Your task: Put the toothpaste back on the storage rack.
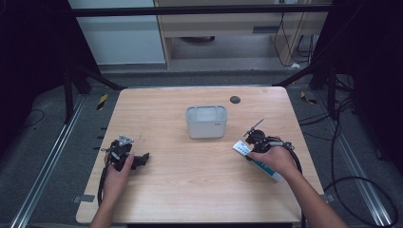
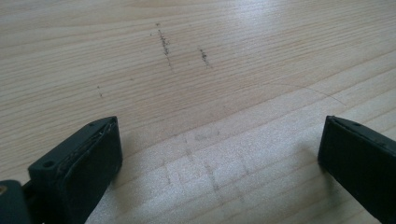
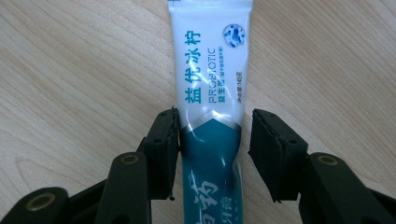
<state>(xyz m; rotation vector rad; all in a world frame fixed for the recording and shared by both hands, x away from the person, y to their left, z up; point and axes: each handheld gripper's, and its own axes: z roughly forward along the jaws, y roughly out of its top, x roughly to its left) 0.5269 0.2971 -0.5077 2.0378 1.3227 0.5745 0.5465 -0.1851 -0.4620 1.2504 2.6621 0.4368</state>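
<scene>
- Broadly, the surface [image 1: 199,161] carries a grey bin [image 1: 206,121] near its middle and a toothpaste tube [image 1: 256,161] toward its right edge, well apart from the bin.
- The tube lies flat, and its long axis runs straight along the right hand-held gripper [image 3: 215,140], crimped end farthest from it.
- That hand-held gripper straddles the tube [image 3: 210,93] about midway: one jaw touches or nearly touches one side, the other stands a little off, so it looks part open with nothing clamped yet.
- The left hand-held gripper [image 1: 127,156] rests far off at the left, jaws wide and empty over bare wood [image 2: 196,84].
- Judging by this, the right hand is much the nearer, and closing across the tube's width is what a lift calls for.
</scene>
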